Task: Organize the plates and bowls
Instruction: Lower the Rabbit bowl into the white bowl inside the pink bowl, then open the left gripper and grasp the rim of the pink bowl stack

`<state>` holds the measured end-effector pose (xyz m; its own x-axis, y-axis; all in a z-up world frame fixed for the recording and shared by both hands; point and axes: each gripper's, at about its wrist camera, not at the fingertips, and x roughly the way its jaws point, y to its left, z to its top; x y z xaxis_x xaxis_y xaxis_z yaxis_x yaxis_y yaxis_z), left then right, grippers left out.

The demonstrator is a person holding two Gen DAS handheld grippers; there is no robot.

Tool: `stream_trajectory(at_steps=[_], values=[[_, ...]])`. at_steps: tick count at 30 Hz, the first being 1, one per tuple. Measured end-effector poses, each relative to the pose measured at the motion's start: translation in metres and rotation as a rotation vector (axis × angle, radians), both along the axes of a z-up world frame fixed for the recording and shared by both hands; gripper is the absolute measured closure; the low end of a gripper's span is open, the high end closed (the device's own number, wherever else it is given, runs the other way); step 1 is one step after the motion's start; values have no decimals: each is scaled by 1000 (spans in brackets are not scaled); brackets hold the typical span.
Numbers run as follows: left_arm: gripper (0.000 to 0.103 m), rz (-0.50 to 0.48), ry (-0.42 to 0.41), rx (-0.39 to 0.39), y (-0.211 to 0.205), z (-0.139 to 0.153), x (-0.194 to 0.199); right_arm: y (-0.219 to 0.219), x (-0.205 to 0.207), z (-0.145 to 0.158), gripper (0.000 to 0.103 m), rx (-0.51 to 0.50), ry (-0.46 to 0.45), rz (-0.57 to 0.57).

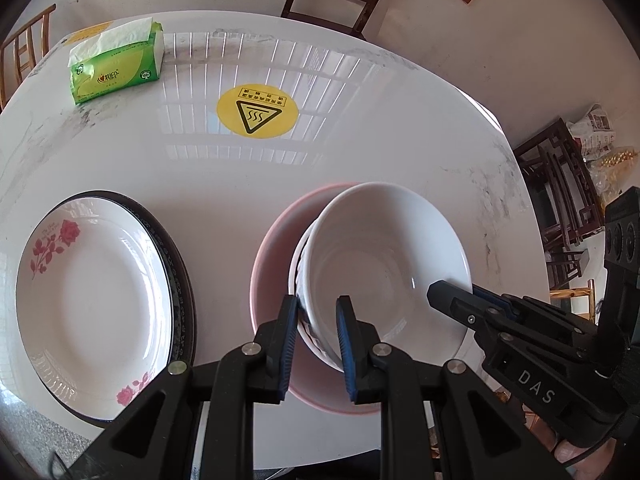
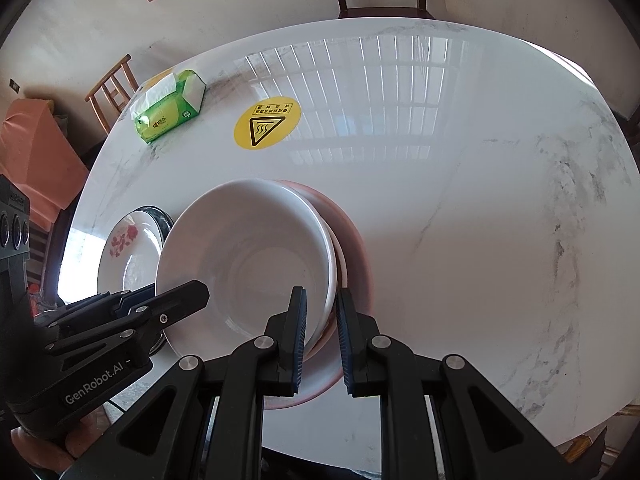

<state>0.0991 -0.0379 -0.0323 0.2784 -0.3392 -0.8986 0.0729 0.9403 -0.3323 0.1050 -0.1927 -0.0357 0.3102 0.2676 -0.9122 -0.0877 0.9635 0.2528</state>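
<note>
You've got both claws clamped on the white bowl [image 1: 384, 256]: left gripper [image 1: 318, 336] on its near-left rim, right gripper [image 2: 321, 332] on the opposite rim, keeping it level. It sits nested in the pink bowl [image 1: 272, 256] on the table [image 1: 360, 140], beside the stacked plates [image 1: 92, 300].

My matt black plastic jaws meet a glossy ceramic white bowl [image 1: 384, 256]; at eleven o'clock, the tabletop [image 1: 360, 152] shines like polished marble.

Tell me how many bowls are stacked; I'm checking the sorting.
3, nested: a white bowl on top, a patterned bowl under it, and a pink bowl at the bottom. Others may be hidden between.
</note>
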Motion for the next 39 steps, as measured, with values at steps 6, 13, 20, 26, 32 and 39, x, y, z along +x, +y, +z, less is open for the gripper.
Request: stream_trajectory(at_steps=[6, 13, 20, 26, 32, 39], values=[[83, 9, 2, -17, 2, -1, -1, 1, -1, -1, 85, -7, -9, 0], [83, 23, -4, -37, 8, -1, -3, -1, -2, -1, 84, 8, -8, -10], [83, 41, -17, -61, 16, 4, -5, -2, -4, 0, 81, 29, -10, -10], [81, 67, -46, -88, 25, 11, -12, -7, -10, 5, 79, 48, -28, -32], [79, 112, -62, -113, 44, 17, -23, -19, -23, 19, 77, 77, -78, -70], [79, 183, -59, -108, 64, 14, -27, -38, -41, 26, 76, 108, -115, -153]])
